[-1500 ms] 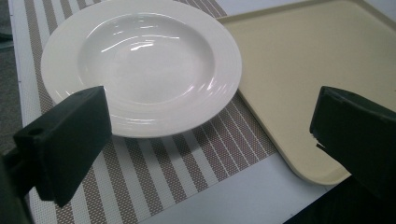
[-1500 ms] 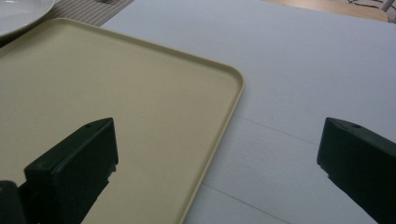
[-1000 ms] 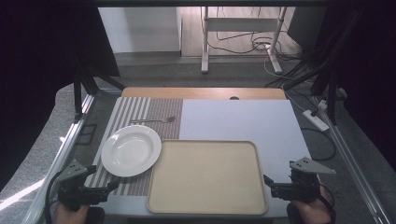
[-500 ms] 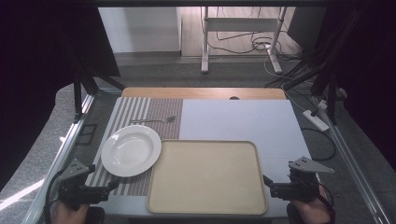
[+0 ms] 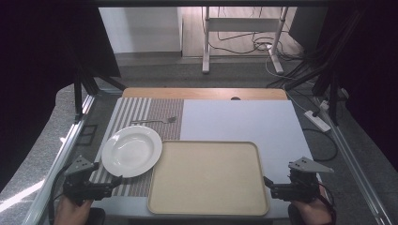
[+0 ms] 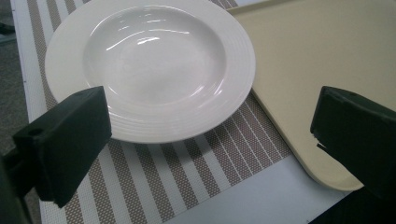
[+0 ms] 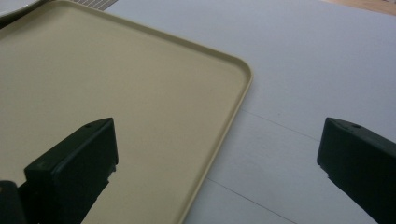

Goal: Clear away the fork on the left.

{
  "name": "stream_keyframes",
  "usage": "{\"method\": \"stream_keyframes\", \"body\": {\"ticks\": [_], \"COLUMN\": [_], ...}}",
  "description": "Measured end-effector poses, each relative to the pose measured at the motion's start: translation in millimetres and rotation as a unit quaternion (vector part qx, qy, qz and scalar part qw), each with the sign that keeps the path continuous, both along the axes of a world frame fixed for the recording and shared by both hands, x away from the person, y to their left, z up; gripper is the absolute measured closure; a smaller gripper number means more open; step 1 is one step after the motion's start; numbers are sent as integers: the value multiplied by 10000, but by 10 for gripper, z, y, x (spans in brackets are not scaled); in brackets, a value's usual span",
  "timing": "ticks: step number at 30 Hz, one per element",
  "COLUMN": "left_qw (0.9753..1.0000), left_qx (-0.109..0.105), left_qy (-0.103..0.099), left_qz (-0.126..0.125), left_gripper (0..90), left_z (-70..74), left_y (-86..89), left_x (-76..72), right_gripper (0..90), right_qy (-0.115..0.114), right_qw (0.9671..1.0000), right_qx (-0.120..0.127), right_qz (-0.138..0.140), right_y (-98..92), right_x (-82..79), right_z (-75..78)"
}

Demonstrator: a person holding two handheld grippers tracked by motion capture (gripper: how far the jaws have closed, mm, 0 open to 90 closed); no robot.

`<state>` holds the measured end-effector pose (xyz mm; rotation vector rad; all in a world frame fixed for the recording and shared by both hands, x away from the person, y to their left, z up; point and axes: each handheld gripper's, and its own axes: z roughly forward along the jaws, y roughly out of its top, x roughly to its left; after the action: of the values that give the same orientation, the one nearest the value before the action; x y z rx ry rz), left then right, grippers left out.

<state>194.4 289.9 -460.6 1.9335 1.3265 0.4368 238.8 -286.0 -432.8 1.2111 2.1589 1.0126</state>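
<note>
while both sets of tongs sit low at the frame's bottom corners much as they did a second ago, the left tongs (image 5: 111, 182) have edged slightly rightward toward the white plate (image 5: 132, 151), jaws spread wide with nothing between them. the right tongs (image 5: 267, 182) stay spread and empty at the lower right, just beside the beige tray (image 5: 208, 178), which lies unmoved at bottom centre of the tabletop (image 5: 239, 117). the plate rests on the striped mat (image 5: 136, 110) at left, touching the tray's edge, with a fork (image 5: 155, 121) above it.
</note>
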Motion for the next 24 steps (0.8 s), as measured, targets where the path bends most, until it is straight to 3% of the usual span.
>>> {"method": "stream_keyframes", "body": {"ticks": [4,24], "left_qw": [9999,9989], "left_qx": [98,91], "left_qy": [20,195], "left_qz": [-66,-420], "left_gripper": [0,0], "left_z": [-15,-13], "left_y": [-40,-56], "left_x": [68,403], "right_gripper": [0,0], "right_qy": [20,51], "right_qw": [10000,10000], "right_qx": [-6,-52], "right_qz": [0,39], "right_y": [3,14], "right_x": [3,13], "right_z": [0,-6]}}
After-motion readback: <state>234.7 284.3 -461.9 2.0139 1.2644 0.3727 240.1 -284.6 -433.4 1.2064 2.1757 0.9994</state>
